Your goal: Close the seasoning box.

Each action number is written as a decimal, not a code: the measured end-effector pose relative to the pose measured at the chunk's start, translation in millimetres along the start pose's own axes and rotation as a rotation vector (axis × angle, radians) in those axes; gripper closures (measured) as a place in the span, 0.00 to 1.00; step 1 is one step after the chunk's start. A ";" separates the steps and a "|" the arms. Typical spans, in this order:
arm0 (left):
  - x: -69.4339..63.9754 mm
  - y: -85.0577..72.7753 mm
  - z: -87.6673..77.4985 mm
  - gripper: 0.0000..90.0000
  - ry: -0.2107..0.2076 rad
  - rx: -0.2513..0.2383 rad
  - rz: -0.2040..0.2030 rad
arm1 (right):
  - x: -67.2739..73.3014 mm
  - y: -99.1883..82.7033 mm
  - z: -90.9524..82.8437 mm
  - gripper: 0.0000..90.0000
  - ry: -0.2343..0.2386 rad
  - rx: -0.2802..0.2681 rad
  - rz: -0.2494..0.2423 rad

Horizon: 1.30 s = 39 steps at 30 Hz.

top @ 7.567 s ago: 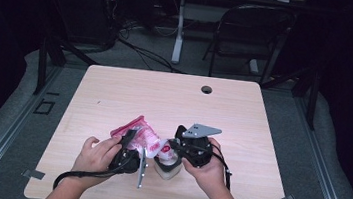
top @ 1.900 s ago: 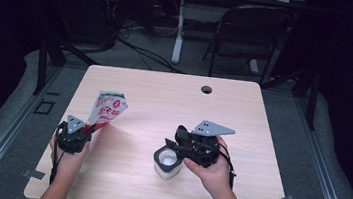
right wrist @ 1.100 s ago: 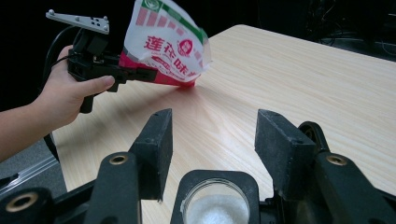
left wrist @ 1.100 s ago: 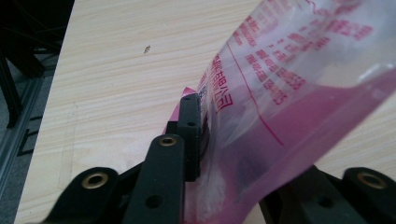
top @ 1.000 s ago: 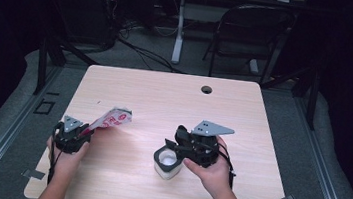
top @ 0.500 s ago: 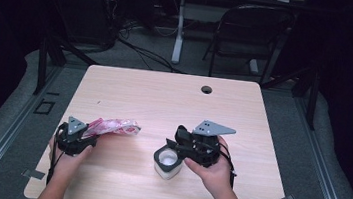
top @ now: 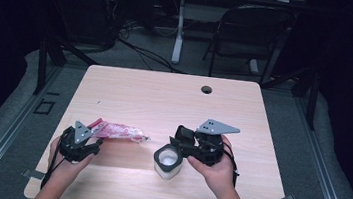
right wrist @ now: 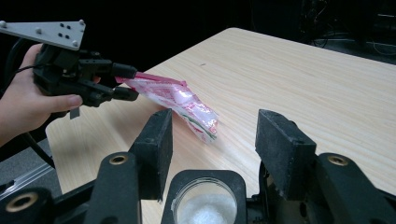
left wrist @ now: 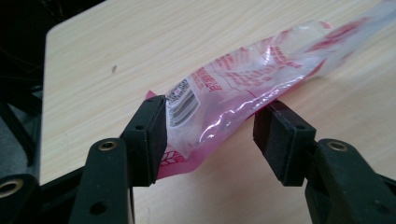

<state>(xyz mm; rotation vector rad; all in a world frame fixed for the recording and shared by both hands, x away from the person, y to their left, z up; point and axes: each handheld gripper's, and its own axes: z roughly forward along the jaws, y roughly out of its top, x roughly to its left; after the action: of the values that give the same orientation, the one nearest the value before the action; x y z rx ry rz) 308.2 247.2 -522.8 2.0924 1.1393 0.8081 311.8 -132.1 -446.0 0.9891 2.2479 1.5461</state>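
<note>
Left gripper (top: 94,142): we find it near the bench's front left corner, in the person's left hand (top: 68,160). Its jaws have just been opening and stand apart, with the tail end of the pouch between them; in the left gripper view one pad (left wrist: 150,135) lies against the film, the other (left wrist: 280,135) sits at its edge without pinching.
Pouch (top: 119,132): pink and clear plastic with red print and a barcode. We log it lying on its side on the bench, stretching rightward from the left gripper toward the jar, well short of it.
Jar (top: 167,161): small, clear, open-topped, white contents inside. We place it upright, front centre.
Right gripper (top: 177,151): held in the right hand (top: 217,169), jaws wide, one either side of the jar; whether the pads press it we cannot tell.
Bench (top: 164,98): pale wood, round hole near the far edge.
</note>
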 end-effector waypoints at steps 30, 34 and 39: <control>-3.0 -17.4 -11.0 0.38 -0.087 -0.013 -0.092 | -12.9 -2.6 -4.2 0.60 -0.005 0.029 0.007; -2.5 -18.2 -9.5 0.38 -0.125 -0.025 -0.127 | -14.8 -2.2 -7.1 0.62 -0.006 0.023 0.003; -4.3 -18.1 -5.9 0.39 -0.159 -0.025 -0.142 | -20.3 -1.6 -11.5 0.67 -0.026 0.017 0.021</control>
<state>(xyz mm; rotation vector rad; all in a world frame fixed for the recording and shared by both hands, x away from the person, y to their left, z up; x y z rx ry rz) 292.9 252.7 -533.6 1.9909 1.1699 0.5763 320.0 -154.0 -446.3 1.0347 2.2435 1.5168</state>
